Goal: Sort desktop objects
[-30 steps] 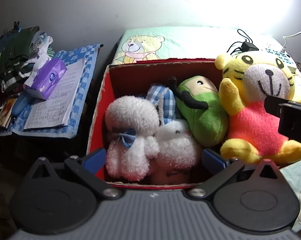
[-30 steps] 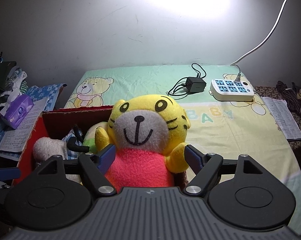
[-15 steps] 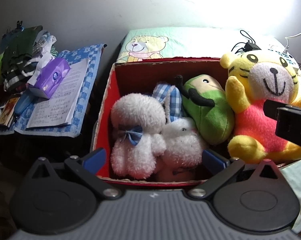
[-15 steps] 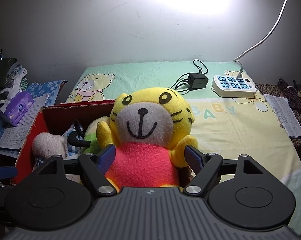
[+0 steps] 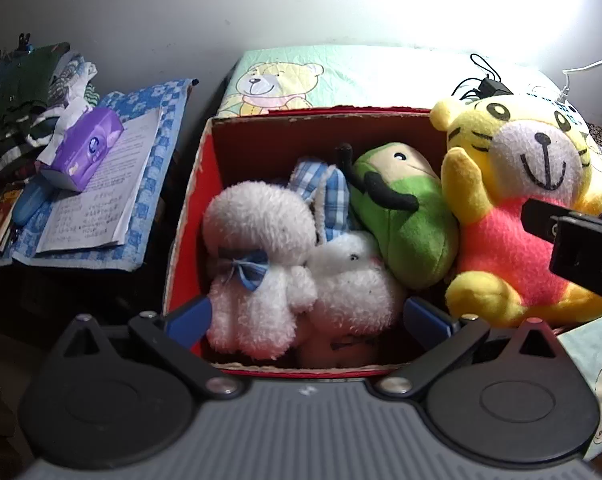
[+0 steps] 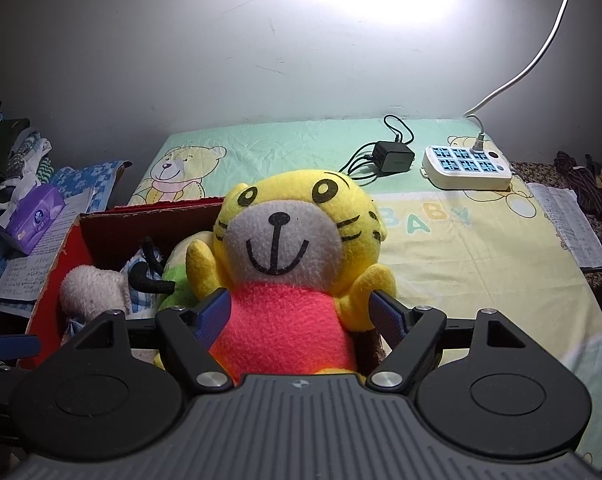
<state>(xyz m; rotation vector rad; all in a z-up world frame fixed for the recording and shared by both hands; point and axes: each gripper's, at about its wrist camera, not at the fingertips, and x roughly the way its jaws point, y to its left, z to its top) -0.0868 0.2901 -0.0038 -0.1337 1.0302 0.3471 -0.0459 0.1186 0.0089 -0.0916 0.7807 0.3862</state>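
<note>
A red cardboard box (image 5: 189, 216) holds a fluffy white plush (image 5: 257, 264), a white rabbit plush with blue checked ears (image 5: 353, 280) and a green plush (image 5: 409, 216). A yellow tiger plush in a pink shirt (image 6: 285, 320) sits upright at the box's right end, and my right gripper (image 6: 301, 314) is shut on its body. The tiger (image 5: 513, 208) also shows in the left wrist view, partly behind the right gripper's black body. My left gripper (image 5: 307, 316) hovers open over the box's near edge, with nothing between its fingers.
The box stands on a green and yellow teddy-bear sheet (image 6: 461, 248). A white power strip (image 6: 467, 166) and a black charger (image 6: 393, 156) lie at the back. Left of the box are a purple tissue pack (image 5: 81, 148), papers (image 5: 101, 196) and piled clothes (image 5: 25, 96).
Almost nothing has shifted. The tiger stands slightly higher in the right wrist view, and both grippers have only wobbled a little over the box.
</note>
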